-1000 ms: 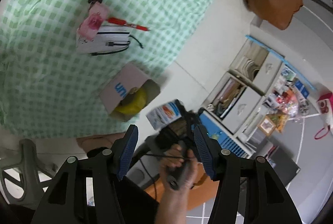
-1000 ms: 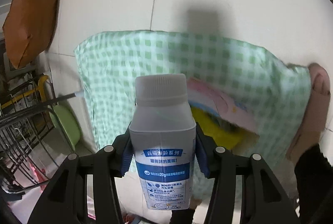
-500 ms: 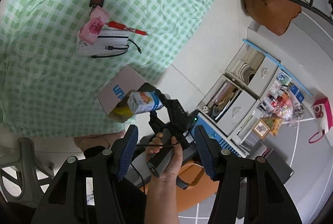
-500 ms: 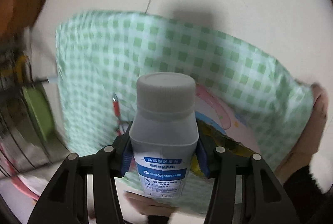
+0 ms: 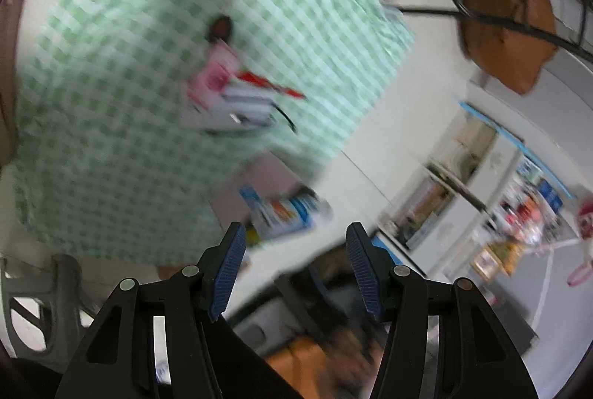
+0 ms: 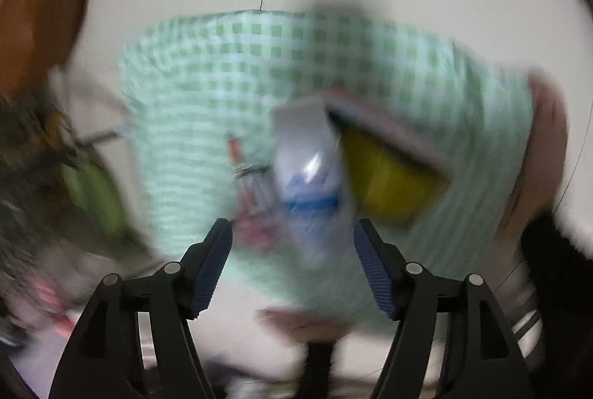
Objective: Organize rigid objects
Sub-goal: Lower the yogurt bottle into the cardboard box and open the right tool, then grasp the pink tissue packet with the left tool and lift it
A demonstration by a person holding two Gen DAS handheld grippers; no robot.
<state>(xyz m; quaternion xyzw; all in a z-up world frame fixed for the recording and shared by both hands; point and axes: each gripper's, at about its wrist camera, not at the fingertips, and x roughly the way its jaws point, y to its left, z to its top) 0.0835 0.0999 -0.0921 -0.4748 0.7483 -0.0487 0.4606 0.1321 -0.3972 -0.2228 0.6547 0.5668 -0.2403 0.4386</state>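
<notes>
White bottle (image 6: 309, 184) is seen blurred at the box (image 6: 389, 154) mouth on the green cloth (image 6: 370, 58), clear of the right gripper (image 6: 292, 265), whose jaws are opening. Left gripper (image 5: 294, 273) is spread, empty. Pen (image 5: 272, 85) and far clutter are left unsorted.

Both views blur, but the rig reads clearly: the left hand-held gripper (image 5: 295, 267) has black angular plastic arms, silver round screws at the joints and ribbed blue pads (image 5: 227, 272). The right hand-held gripper (image 6: 292, 265) matches, black with blue pads (image 6: 374, 269). A black sleeve (image 6: 552, 250) shows at the right edge.
</notes>
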